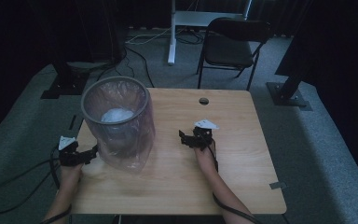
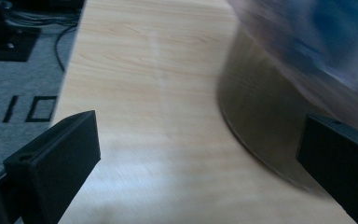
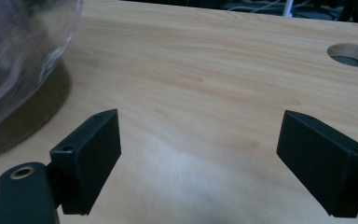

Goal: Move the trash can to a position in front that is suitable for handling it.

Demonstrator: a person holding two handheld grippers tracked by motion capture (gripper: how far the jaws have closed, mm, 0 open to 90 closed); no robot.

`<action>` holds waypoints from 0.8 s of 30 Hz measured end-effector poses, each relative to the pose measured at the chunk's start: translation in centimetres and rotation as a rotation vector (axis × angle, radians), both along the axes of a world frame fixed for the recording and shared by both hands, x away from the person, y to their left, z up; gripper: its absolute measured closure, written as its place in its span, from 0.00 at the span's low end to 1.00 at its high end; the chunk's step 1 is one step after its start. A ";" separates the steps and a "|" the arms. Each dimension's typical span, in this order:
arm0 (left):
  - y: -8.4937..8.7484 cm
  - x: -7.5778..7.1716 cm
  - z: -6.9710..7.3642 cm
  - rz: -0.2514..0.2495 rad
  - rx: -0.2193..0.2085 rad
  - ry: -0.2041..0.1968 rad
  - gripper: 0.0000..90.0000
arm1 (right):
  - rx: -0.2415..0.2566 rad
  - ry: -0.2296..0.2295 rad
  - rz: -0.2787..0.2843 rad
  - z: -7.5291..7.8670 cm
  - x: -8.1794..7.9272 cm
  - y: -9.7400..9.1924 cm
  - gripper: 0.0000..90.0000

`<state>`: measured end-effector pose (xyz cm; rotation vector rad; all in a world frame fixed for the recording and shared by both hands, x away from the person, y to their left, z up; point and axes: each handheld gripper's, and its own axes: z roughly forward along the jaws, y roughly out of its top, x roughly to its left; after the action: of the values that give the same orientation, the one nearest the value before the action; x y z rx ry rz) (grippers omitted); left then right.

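Note:
A grey wire-mesh bin lined with a clear plastic bag stands on the left of the wooden table; something pale lies at its bottom. My left gripper is open beside the bin's lower left, close to the bag. The left gripper view has the bin's base between its spread jaws, toward the right one. My right gripper is open over bare wood to the right of the bin. In the right gripper view the bag bulges at the left.
A round cable hole is in the table's far edge, also the hole at upper right of the right gripper view. A black folding chair and a white desk leg stand beyond the table. Cables trail on the grey carpet.

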<state>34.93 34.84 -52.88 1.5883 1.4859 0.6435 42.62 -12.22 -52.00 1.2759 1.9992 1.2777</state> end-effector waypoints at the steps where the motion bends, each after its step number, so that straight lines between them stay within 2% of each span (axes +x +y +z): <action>1: 0.1 0.5 0.1 0.012 0.006 -0.003 0.00 | 0.005 0.007 -0.005 0.2 0.5 0.3 0.15; 2: 0.1 0.5 0.1 0.012 0.006 -0.003 0.00 | 0.019 0.009 -0.006 0.4 1.0 0.5 0.15; 4: 0.5 1.9 1.0 0.048 0.011 -0.022 0.00 | 0.040 0.024 -0.020 0.8 2.1 1.2 0.15; 5: 0.5 1.9 1.0 0.048 0.011 -0.022 0.00 | 0.049 0.021 -0.027 1.1 2.7 1.6 0.15; 6: 0.8 2.8 1.7 0.082 0.013 -0.039 0.00 | 0.054 0.020 -0.030 1.3 3.2 2.0 0.15; 9: 1.2 3.7 2.3 0.098 0.019 -0.044 0.00 | 0.037 0.022 -0.045 2.1 4.5 3.6 0.15; 10: 1.5 4.5 2.8 0.120 0.035 -0.039 0.00 | 0.039 0.025 -0.048 2.3 4.8 4.2 0.15; 13: 2.1 5.4 3.2 0.151 0.027 -0.037 0.00 | 0.031 0.046 -0.039 2.9 5.9 5.9 0.15; 15: 2.4 5.9 3.3 0.165 0.016 -0.031 0.00 | 0.016 0.058 -0.056 3.3 6.5 6.9 0.16; 16: 2.4 5.9 3.3 0.165 0.016 -0.031 0.00 | 0.016 0.058 -0.056 3.3 6.5 6.9 0.16; 17: 2.4 6.1 3.3 0.171 0.023 -0.027 0.00 | 0.027 0.070 -0.057 3.8 7.2 7.7 0.16; 24: 1.6 7.2 4.1 0.170 0.030 -0.031 0.00 | 0.032 0.057 -0.031 5.5 8.8 9.8 0.16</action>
<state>42.14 36.47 -48.74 1.4782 1.6064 0.7858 51.40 -2.44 -46.50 1.3672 1.9967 1.2770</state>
